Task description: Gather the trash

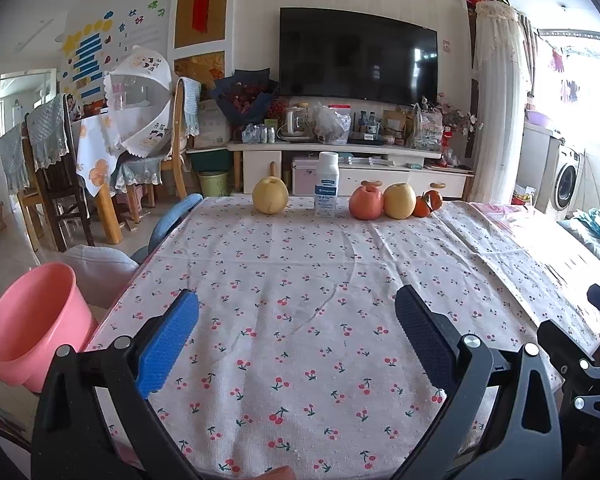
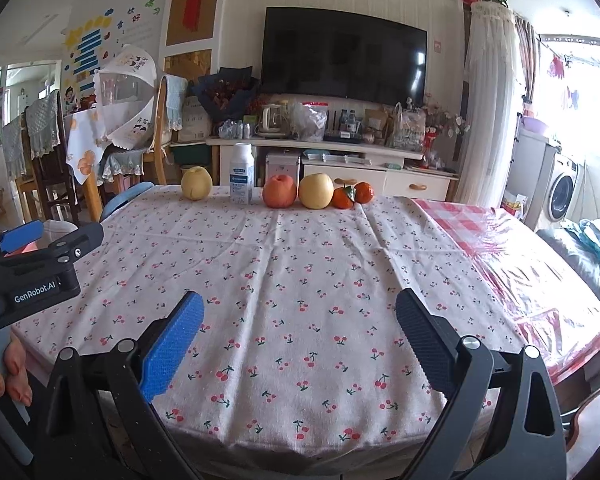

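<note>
While both tools hover over the near edge of the counter (image 1: 300,280), neither grips anything: the left hand-held gripper (image 1: 296,344) has its jaws spread wide with only cloth between them, and the right hand-held gripper (image 2: 300,344) is likewise released and empty. A cherry-print cloth (image 2: 300,260) covers most of the counter; a red checked plastic sheet (image 2: 500,240) shows at the right edge. Along the far edge stands a row of items. A white bottle (image 1: 326,184) with a blue label, upright, is the only item there that is not fruit; it sits between a yellow pear (image 1: 270,196) nearer the far left corner and a red apple (image 1: 365,202) on its right, apart from both. A second pear (image 1: 399,201) touches the apple, and two tangerines (image 1: 427,203) lie just beside that pear, toward the right. A pink bin (image 1: 36,328) stands off the left edge near the near left corner, below counter level, its mouth open upward; nothing can be made out inside. In the right wrist view the left tool's body appears at the left edge, with a hand (image 2: 12,376) around its handle.
</note>
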A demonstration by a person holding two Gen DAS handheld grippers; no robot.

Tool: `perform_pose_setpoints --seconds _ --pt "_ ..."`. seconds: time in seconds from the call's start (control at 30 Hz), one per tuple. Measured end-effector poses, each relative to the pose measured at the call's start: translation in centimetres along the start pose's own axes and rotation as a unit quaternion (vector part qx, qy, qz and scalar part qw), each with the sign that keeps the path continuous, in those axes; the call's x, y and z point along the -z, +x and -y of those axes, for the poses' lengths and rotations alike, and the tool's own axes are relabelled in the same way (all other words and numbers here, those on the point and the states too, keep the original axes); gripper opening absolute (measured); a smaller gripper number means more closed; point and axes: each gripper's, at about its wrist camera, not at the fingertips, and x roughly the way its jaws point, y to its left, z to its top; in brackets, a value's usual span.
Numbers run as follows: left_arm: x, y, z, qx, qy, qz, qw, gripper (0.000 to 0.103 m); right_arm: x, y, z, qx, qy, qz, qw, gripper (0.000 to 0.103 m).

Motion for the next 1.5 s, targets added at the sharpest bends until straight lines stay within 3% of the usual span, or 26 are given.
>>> perform_pose_setpoints --seconds 0.9,1.5 --pt "0.4 1.0 1.1 0.009 0.014 -0.011 0.9998 0.099 0.6 2.2 -0.1 -0.009 0.001 -0.016 1.000 0.096" --pt "-0.4 3.7 2.8 0.016 0.032 -0.019 0.9992 0.099 -0.2 4.9 1.6 -0.024 0.028 -0.019 0.999 0.096"
